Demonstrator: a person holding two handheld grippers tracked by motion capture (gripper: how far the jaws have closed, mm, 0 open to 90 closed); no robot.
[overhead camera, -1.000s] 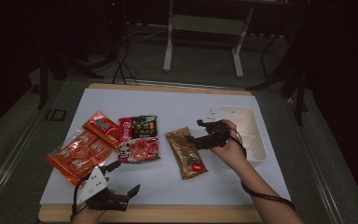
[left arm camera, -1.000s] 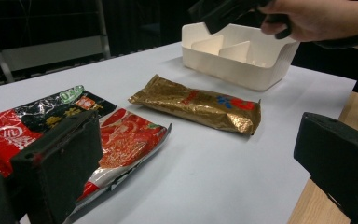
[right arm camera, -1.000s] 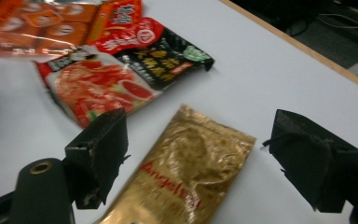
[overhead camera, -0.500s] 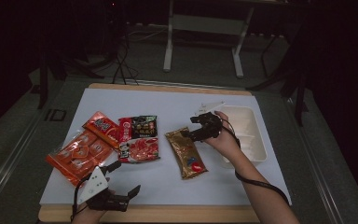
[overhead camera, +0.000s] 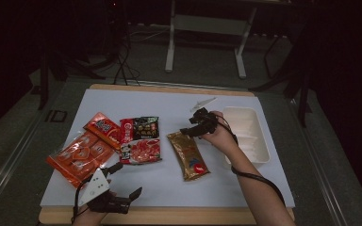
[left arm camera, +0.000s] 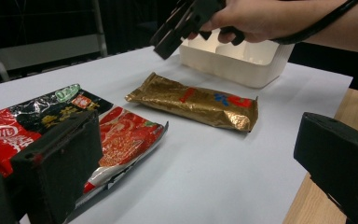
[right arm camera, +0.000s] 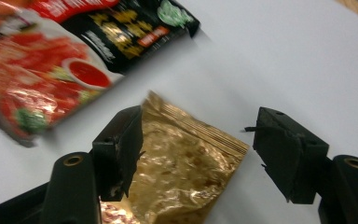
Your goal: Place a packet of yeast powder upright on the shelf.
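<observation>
A gold snack packet (overhead camera: pixel 188 154) lies flat on the white table cover, left of a white tray (overhead camera: pixel 252 136). My right gripper (overhead camera: pixel 188 131) hangs just over the packet's far end, pointing down and to the left. In the right gripper view its jaws (right arm camera: pixel 198 140) straddle the gold packet's (right arm camera: pixel 177 163) crimped end without pressing it; they have just been closing and still stand apart. My left gripper (overhead camera: pixel 125 181) rests open near the table's front edge, with nothing between its jaws (left arm camera: pixel 196 158). From there I see the gold packet (left arm camera: pixel 193 100) and the right gripper (left arm camera: pixel 177 28).
A black-and-red packet (overhead camera: pixel 141 128) and a red packet (overhead camera: pixel 141 150) lie left of the gold one. Further left are two orange packets (overhead camera: pixel 80 155). The white tray (left arm camera: pixel 242 65) holds nothing that I can see. A wooden table edge (overhead camera: pixel 169 215) runs along the front.
My right hand has moved left and down from beside the tray to the gold packet's far end. The left gripper has stayed where it was.
</observation>
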